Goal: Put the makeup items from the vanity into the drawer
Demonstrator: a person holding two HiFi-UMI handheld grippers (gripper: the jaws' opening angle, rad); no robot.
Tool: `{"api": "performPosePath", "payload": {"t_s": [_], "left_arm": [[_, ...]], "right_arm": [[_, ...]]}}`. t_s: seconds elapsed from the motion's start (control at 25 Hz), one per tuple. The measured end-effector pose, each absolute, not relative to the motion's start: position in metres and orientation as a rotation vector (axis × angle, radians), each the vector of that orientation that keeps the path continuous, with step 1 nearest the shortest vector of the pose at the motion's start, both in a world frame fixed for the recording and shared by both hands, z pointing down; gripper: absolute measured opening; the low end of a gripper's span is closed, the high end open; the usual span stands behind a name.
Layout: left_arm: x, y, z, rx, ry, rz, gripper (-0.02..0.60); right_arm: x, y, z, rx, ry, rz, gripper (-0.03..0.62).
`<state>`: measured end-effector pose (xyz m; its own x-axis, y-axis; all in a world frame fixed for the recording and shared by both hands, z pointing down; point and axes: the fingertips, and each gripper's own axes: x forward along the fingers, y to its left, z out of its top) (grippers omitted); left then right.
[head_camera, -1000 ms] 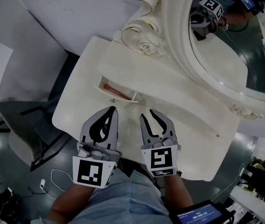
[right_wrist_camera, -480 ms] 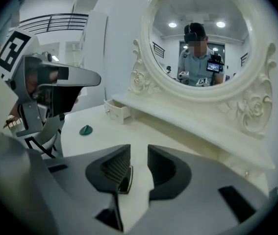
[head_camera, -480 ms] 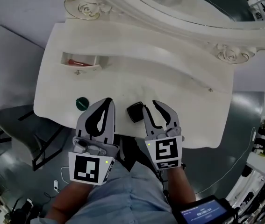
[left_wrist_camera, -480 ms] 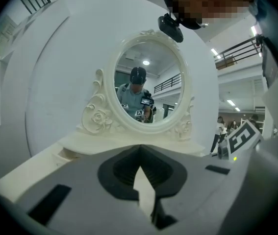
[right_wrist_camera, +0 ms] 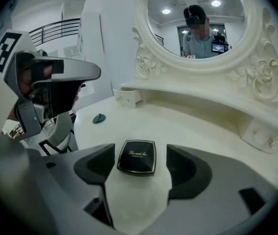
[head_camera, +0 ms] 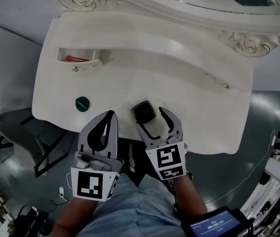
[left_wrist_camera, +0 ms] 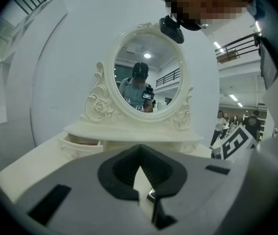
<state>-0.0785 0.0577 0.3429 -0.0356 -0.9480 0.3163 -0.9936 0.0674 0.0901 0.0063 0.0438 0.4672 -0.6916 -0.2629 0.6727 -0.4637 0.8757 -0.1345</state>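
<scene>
The right gripper tilted down over the counter. Its jaws had just been opening and stood wide around the untouched black compact. The left gripper hovered beside it, jaws together. Lettering on the lid showed only in the right gripper view.

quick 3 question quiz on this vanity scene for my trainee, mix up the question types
1. What lies between the right gripper's jaws? A) a brush B) a black compact C) nothing
2. True or false: the drawer is shut.
3. What colour is the round item left of the compact in the head view?

Key
1. B. The jaws have just been opening and stand apart, clear of it.
2. False: it is open, with a red item inside.
3. Green.
</scene>
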Motion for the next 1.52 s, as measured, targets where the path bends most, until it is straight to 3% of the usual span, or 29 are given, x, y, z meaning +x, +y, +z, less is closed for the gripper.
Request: {"api": "performPosePath", "payload": {"t_s": [0.52, 0.84, 1.52], "left_arm": [[-0.107, 0.061, 0.359, 1.864, -2.082, 0.221, 0.000], [-0.122, 0.057, 0.351, 1.871, -2.101, 0.185, 0.000], [-0.235, 0.053, 0.301, 1.727, -2.339, 0.083, 0.000]], "right_arm": [[-0.005, 0.047, 0.505, 0.501, -2.224, 0.334, 0.330], [-0.023, 0.034, 0.483, 0.518, -2.273, 0.334, 0.321], [-0.172, 0.002, 0.406, 0.320, -2.461, 0.205, 0.321]]}}
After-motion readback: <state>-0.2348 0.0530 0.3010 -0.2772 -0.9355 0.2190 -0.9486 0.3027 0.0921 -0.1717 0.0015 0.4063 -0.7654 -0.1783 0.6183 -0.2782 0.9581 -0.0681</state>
